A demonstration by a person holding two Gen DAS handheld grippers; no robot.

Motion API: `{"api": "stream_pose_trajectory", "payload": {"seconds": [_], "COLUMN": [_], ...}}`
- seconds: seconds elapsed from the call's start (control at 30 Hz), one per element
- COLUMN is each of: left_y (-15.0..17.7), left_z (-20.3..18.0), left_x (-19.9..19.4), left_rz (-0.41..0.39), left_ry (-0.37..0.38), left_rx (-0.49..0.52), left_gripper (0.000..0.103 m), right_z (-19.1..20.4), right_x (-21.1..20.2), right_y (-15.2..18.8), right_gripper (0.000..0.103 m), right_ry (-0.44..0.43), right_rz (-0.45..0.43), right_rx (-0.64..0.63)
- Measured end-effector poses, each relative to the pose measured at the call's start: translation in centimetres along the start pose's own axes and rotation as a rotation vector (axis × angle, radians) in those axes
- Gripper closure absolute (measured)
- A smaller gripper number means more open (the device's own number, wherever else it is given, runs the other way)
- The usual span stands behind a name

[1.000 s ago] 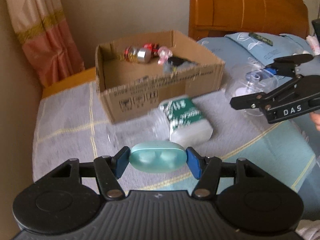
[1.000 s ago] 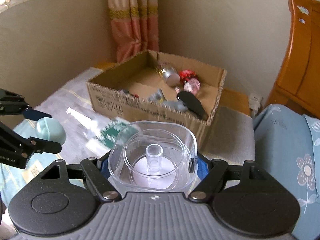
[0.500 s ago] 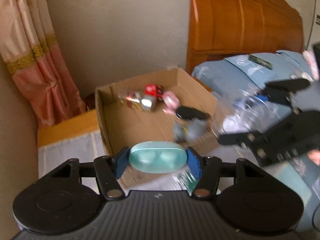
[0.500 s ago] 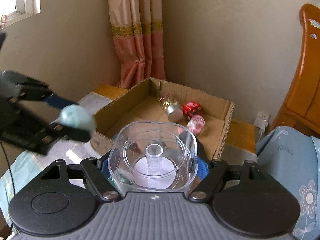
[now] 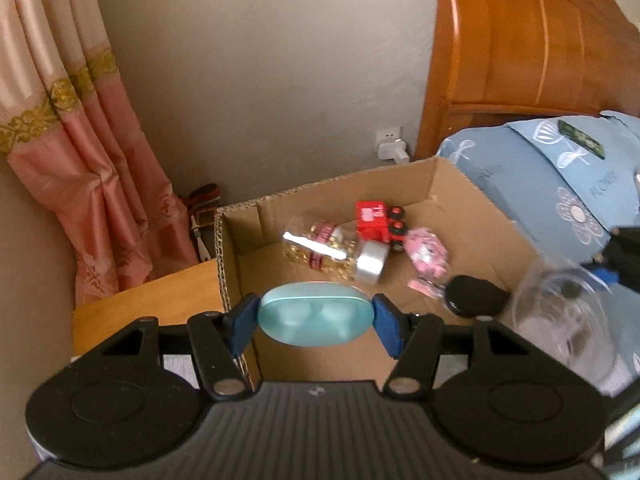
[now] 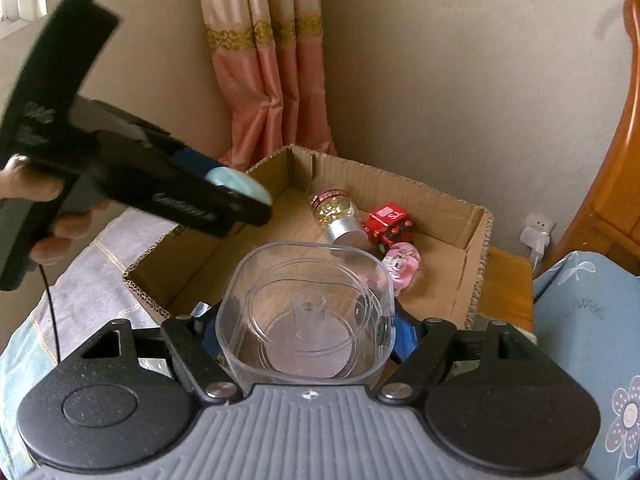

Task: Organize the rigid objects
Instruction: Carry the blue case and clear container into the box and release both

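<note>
above the cardboard box, left tongs grip the teal case, right tongs clamp the clear container; next, probably lower and release.

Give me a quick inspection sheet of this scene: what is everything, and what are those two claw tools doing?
Surface: bed with grey cloth.
Job's things: teal case and clear container, both held over the cardboard box.
Clutter: glitter jar, red toy truck, pink toy, black oval object, all in the box.
Grippers: left gripper and right gripper each clamp their item.
Cables: thin black cord; wall plug.
Surroundings: pink curtain, wooden headboard.
</note>
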State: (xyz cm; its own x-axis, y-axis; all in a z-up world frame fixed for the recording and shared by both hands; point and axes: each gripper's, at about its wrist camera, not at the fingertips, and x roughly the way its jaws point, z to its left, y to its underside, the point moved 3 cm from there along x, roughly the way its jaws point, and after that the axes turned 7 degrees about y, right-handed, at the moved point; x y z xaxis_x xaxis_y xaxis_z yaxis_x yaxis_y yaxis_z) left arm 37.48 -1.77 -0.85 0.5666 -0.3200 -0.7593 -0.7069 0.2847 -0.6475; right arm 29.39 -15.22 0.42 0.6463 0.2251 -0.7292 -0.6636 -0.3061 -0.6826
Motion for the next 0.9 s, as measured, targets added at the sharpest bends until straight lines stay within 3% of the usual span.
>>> {"api": "stream_pose_trajectory", "payload": {"seconds": [0.1,0.23,0.4,0.47,0.5,0.6,0.9], "left_y": [-0.4,-1.1,-1.2,-1.2,-1.1,-0.7,1.8], "left_z": [0.8,1.9,2.6,2.7,2.8,3.0,1.7], "left_x": [1.3,1.5,-0.1,-0.8,-1.2,-2.4,-5.5], "left_rz": [-0.013,-0.067,-0.105,-0.123,-0.130,-0.141,-0.147], "left_ry": [-0.016,-0.035,-0.057,-0.083,-0.095,-0.101,-0.076], "left_rx": [-0.031,-0.076,-0.075,-0.059,-0.053,-0.041,-0.044], "left_gripper": [0.042,0.027,0.020,0.009,0.008,0.004,0.002], "right_z": [0.5,1.6,2.9,2.9,2.7,2.2,2.1], "right_x": [1.0,2.2,3.3,3.4,3.4,3.1,-0.4], "right_y": [-0.4,-1.2,-2.5,-2.9,-3.0,-2.6,0.1], "right_gripper": [0.021,0.021,0.021,0.008,0.000,0.000,0.000], "right_ry": [-0.010,-0.030,-0.050,-0.046,-0.038,-0.070,-0.007], "right_rz": [0.012,0.023,-0.019,-0.061,-0.063,-0.038,-0.011], "right_rx": [-0.009,-0.023,-0.014,0.015,0.033,0.073,0.093]}}
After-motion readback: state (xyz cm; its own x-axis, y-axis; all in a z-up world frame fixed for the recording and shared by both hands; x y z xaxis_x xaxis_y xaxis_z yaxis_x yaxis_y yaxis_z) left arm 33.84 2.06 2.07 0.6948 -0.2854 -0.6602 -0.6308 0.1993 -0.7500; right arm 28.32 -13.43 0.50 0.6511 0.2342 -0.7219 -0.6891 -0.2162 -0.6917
